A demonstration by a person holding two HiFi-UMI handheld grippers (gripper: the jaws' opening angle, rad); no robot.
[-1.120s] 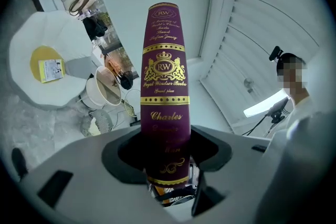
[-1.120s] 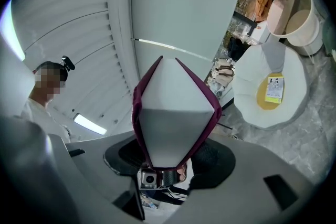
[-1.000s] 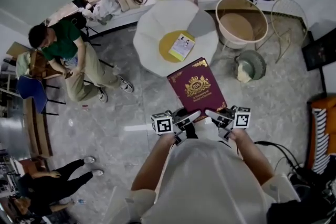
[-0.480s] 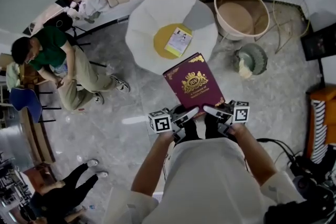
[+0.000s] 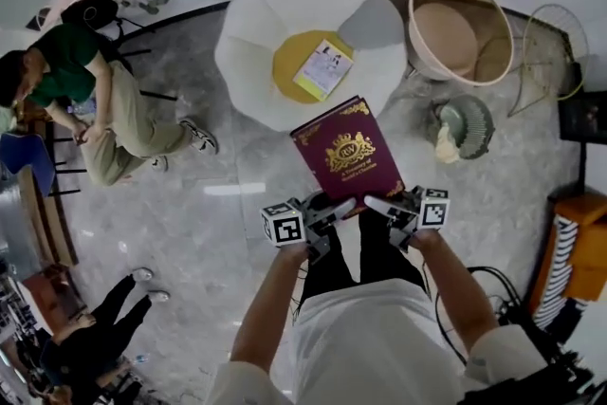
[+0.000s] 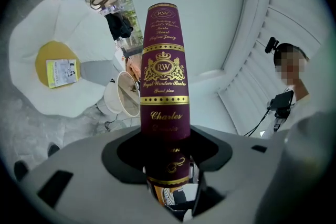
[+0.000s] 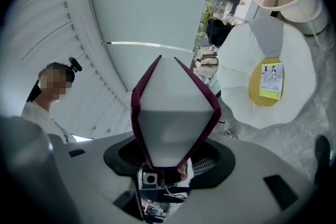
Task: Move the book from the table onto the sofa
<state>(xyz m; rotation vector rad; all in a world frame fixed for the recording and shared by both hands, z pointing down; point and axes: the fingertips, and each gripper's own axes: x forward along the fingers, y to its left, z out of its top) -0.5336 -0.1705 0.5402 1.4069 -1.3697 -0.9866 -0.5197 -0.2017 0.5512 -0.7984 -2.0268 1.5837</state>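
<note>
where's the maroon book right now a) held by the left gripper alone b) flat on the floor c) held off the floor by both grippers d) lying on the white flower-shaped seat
C: the left gripper clamps the maroon book at its spine and the right gripper clamps its page edge, while only a small yellow booklet lies on the white flower-shaped seat.

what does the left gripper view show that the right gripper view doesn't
Only left gripper view: the gold-lettered spine of the maroon hardcover book. Only right gripper view: its white page edges between the covers. Both: the yellow-centred white flower-shaped seat, the pale leaflet on it, the beige round tub, and the book gripped: left claw in one, right claw in the other.
</note>
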